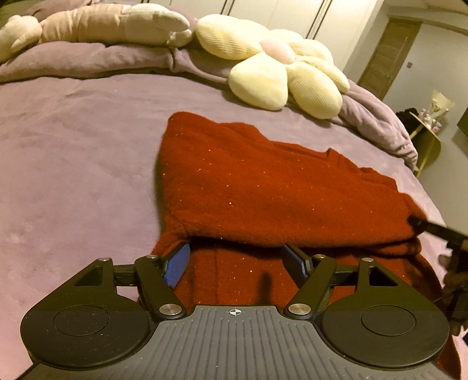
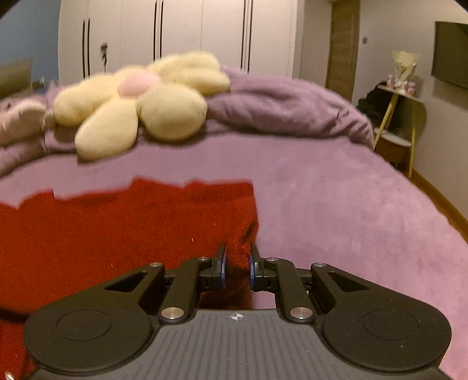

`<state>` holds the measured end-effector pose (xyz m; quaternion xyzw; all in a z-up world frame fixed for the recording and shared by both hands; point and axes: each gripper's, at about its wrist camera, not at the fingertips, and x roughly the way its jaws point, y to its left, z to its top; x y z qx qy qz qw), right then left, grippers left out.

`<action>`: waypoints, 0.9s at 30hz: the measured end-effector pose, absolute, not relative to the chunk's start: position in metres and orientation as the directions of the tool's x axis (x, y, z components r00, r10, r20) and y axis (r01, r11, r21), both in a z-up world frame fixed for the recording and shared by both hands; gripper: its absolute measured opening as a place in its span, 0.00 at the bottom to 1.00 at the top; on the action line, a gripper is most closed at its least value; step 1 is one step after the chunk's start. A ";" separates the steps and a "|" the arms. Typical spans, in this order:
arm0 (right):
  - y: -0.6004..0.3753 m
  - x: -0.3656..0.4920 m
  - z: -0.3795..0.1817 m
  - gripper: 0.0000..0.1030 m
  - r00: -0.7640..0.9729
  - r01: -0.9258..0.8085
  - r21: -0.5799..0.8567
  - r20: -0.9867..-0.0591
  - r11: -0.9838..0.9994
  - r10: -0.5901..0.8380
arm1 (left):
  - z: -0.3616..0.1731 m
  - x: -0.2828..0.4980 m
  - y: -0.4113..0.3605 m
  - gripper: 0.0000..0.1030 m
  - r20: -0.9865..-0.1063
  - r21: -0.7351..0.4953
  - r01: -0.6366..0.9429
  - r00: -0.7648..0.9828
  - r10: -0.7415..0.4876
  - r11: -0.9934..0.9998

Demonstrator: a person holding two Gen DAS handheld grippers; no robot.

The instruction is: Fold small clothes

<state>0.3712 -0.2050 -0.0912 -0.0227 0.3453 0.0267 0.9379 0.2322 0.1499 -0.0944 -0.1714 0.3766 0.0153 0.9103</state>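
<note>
Left hand-held gripper point(image 1: 237, 257) wide over red garment point(image 1: 263, 187), right hand-held gripper point(image 2: 237, 264) pinching its corner

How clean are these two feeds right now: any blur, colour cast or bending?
Left wrist view: mostly sharp, warm yellowish cast, red garment crisp, bed bowed by the fisheye. Right wrist view: motion-smeared, flower pillow and garment edges soft.

1. The red knitted garment point(image 1: 263, 187) lies folded over on the purple plush bedspread point(image 1: 73, 160)
2. Behind it rests the cream flower-shaped cushion point(image 1: 278, 67), with the beige plush toy point(image 1: 102, 23) to its left
</note>
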 end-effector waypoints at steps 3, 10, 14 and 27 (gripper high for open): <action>-0.217 0.376 -0.097 0.22 0.737 -0.035 0.006 -0.675 0.999 0.030 | -0.084 0.224 0.151 0.74 -0.701 -0.297 -0.153 0.705 -0.107 0.943; -0.213 0.369 -0.063 0.23 0.784 -0.053 0.098 -0.612 0.994 0.102 | -0.059 0.247 0.134 0.81 -0.624 -0.270 -0.067 0.772 -0.122 0.961; -0.163 0.378 -0.076 0.22 0.741 -0.242 0.022 -0.641 0.970 0.200 | -0.087 0.296 0.117 0.75 -0.670 -0.243 -0.084 0.735 -0.104 0.967; -0.160 0.419 -0.114 0.20 0.732 -0.210 -0.145 -0.679 0.967 0.057 | -0.120 0.355 0.096 0.82 -0.715 -0.071 -0.114 0.699 0.029 0.991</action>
